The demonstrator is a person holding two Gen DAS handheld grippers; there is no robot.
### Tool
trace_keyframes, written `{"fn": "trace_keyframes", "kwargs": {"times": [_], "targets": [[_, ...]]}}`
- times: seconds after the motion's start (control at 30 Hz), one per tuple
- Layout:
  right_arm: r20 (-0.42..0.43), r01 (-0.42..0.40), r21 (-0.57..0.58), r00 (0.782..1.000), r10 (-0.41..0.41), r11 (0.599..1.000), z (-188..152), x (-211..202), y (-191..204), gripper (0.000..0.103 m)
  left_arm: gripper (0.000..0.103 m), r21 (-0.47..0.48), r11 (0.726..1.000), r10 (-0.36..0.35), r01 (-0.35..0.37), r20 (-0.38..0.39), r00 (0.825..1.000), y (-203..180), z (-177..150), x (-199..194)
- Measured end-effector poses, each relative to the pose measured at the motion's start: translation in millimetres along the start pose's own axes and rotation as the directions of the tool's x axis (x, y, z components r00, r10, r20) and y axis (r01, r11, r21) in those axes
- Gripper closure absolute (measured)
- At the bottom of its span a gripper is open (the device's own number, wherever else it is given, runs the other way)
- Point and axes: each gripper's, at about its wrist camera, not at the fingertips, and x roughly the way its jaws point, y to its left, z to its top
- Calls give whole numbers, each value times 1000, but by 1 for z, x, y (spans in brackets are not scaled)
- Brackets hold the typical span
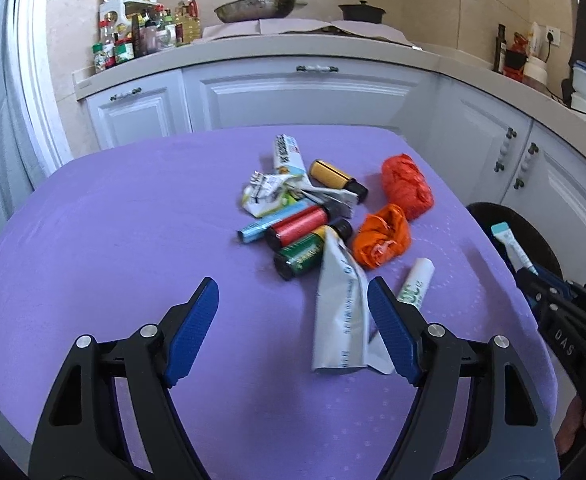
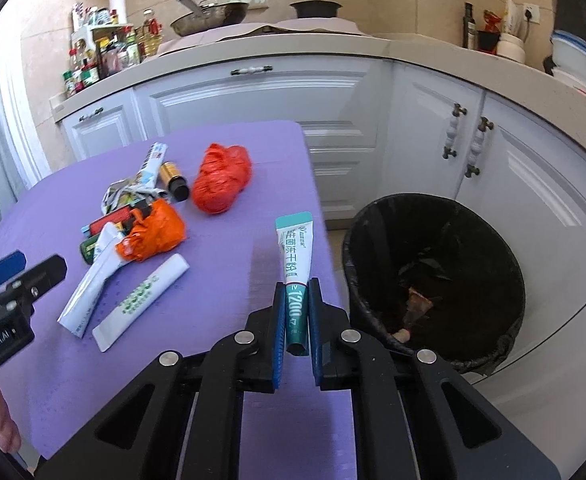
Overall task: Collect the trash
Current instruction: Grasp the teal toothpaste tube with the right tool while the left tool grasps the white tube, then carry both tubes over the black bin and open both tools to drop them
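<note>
The teal-and-white sachet (image 2: 295,276) is clamped in the right gripper (image 2: 297,320) above the table's right edge (image 2: 313,184), beside the black bin (image 2: 433,280), calling for carry-and-release, while the left gripper (image 1: 293,320) gapes over the pile's white pouch (image 1: 339,304).

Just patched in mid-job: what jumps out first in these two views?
The right gripper is shut on a teal-and-white sachet, held above the purple table's edge, beside the black-lined trash bin on the floor. Mid-table lies a litter pile: two crumpled orange-red plastic bags, small bottles and wrappers. The left gripper hovers open over a flattened white pouch at the pile's near edge.
</note>
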Motion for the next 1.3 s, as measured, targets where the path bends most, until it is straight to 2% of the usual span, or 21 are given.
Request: {"fn": "trace_keyframes", "kwargs": {"times": [0.07, 0.17, 0.4, 0.53, 0.7, 0.93, 1.1, 1.3], "targets": [[4, 2, 10, 1000, -2, 1000, 0, 0, -7, 92, 36, 3, 1000, -14, 14, -16, 1000, -4, -1, 4], [8, 5, 21, 1000, -5, 1000, 0, 0, -14, 92, 38, 10, 1000, -28, 28, -28, 999, -12, -3, 8], [4, 1, 50, 1000, -1, 999, -3, 2, -31, 92, 62, 18, 999, -43, 44, -77, 996, -21, -10, 23], [-1, -8, 56, 1000, 8, 998, -5, 5, -35, 92, 71, -2, 998, -55, 55, -103, 993, -19, -14, 28], [-3, -11, 57, 1000, 11, 998, -5, 7, -36, 92, 80, 11, 999, -43, 44, -80, 996, -19, -16, 21], [8, -13, 51, 1000, 13, 999, -4, 5, -35, 92, 82, 1, 999, -52, 52, -43, 998, -17, -8, 4], [30, -4, 50, 1000, 2, 999, 0, -2, -37, 92, 82, 20, 998, -55, 55, 26, 998, -25, 5, -17], [63, 39, 57, 997, -43, 998, 9, -9, -49, 92, 82, 62, 992, -116, 112, 67, 991, -52, 25, -21]]}}
